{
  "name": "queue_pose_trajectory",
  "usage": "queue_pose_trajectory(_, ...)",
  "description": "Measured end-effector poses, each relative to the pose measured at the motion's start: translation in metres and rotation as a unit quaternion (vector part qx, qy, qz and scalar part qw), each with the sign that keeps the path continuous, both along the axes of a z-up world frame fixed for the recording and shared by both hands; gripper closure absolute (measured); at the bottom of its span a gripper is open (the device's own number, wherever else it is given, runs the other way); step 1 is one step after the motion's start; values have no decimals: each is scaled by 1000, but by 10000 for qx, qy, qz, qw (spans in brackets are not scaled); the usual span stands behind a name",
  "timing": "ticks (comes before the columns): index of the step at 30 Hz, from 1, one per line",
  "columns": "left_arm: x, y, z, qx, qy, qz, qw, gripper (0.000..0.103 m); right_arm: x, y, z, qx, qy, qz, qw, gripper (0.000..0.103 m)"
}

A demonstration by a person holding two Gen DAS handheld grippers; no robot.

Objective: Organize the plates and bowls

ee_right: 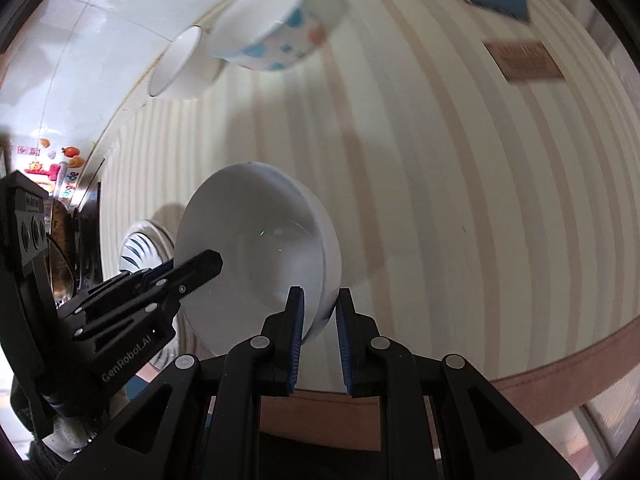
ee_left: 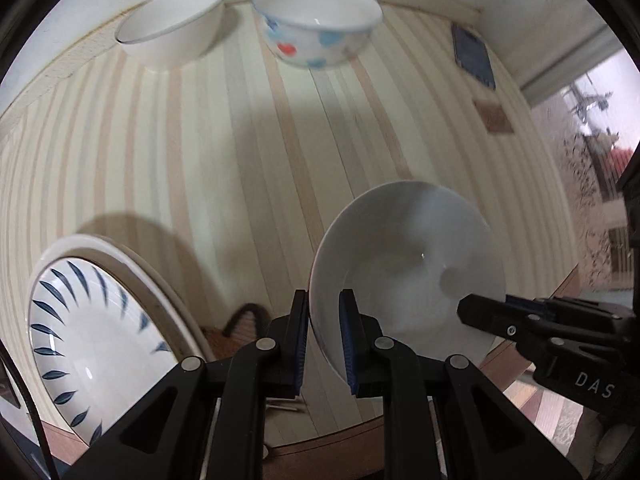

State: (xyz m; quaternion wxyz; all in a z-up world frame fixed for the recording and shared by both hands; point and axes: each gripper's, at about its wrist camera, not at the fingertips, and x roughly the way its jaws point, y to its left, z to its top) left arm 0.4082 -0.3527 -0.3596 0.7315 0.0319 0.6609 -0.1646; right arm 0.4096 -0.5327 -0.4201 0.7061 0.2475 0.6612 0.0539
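A plain white bowl is held above the striped table between both grippers. My left gripper is shut on its left rim. My right gripper is shut on its opposite rim; the bowl also shows in the right wrist view. A white plate with blue leaf marks lies at the table's near left and shows small in the right wrist view. A white bowl with a blue rim line and a bowl with blue and red spots stand at the far edge.
A blue card and a brown card lie at the far right of the striped table. A white wall runs behind the far bowls. The table's brown front edge curves near me.
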Motion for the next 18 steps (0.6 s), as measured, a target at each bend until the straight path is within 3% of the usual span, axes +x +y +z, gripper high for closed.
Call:
queue_pose_trajectory(10, -1, -9, -4, 152, 25, -215, 9997, 90, -23, -18, -22, 60, 80, -52, 9999, 85)
queue_pose_trajectory(16, 26, 11, 60, -212, -651, 243, 9974, 89, -15, -20, -22, 283, 281, -59, 9992, 85)
queue_pose_trajectory(18, 47, 19, 78, -202, -901, 411, 9949, 80, -12, -31, -8, 385, 105, -105, 9991, 79)
